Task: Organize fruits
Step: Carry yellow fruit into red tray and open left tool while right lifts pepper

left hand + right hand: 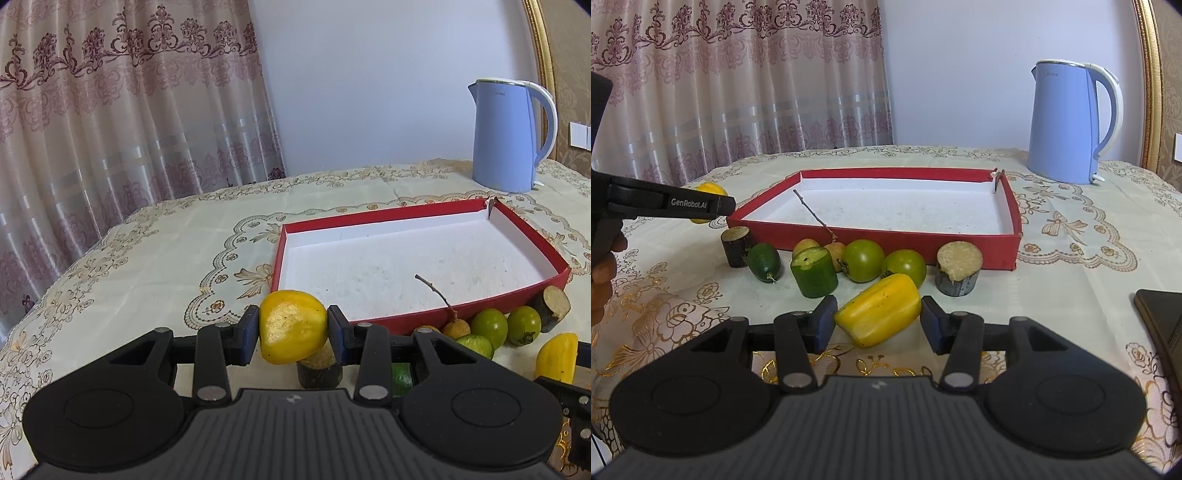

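My left gripper (pixel 292 328) is shut on a yellow fruit piece (pixel 291 326) and holds it above the table near the front left corner of the red tray (pixel 406 317). In the right wrist view the left gripper (pixel 713 205) shows at the left with that yellow piece (pixel 709 189) partly hidden behind it. My right gripper (pixel 878 319) is open around a second yellow fruit piece (pixel 881 308) lying on the cloth; the pads (pixel 824 323) stand slightly apart from it. The tray (pixel 886 240) has a white, bare floor.
In front of the tray lie two green tomatoes (pixel 866 258), a cut cucumber piece (pixel 813 271), a small cucumber (pixel 764 261), two longans with a twig (pixel 834 251) and two dark-skinned stumps (pixel 959 266). A blue kettle (pixel 1067 122) stands behind. A dark flat object (pixel 1161 317) lies right.
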A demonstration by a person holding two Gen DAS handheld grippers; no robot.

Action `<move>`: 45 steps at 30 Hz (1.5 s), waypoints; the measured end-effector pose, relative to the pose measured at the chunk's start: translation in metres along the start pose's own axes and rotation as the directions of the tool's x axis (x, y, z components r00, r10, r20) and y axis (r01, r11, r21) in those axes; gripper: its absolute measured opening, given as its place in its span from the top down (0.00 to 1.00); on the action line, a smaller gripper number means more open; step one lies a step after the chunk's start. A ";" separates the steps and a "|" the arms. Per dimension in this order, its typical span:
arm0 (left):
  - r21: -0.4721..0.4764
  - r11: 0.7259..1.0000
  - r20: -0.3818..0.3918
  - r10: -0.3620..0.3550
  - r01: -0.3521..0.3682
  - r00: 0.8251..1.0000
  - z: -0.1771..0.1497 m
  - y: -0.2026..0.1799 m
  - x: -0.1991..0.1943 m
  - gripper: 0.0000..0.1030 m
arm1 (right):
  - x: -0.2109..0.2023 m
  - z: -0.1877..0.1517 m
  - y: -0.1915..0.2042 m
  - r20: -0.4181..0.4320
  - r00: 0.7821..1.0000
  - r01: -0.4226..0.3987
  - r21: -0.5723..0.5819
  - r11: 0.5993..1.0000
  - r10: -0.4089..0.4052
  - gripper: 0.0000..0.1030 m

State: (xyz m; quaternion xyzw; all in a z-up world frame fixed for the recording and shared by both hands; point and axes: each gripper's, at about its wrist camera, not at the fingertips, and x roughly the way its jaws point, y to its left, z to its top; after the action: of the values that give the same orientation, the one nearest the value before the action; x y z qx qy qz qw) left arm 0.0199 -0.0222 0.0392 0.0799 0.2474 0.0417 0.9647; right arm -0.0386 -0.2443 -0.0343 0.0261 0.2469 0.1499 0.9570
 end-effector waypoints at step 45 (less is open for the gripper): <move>-0.235 0.953 0.004 0.198 -0.191 0.980 -0.040 0.027 0.003 0.05 | 0.038 0.076 -0.027 0.100 0.994 0.049 -0.011 0.999 -0.047 0.55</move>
State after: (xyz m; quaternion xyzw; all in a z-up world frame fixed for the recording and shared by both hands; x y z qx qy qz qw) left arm 0.0020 0.0102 0.0074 -0.0095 0.2183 0.1643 0.9619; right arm 0.0367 -0.2574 0.0113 0.0211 0.1981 0.1271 0.9717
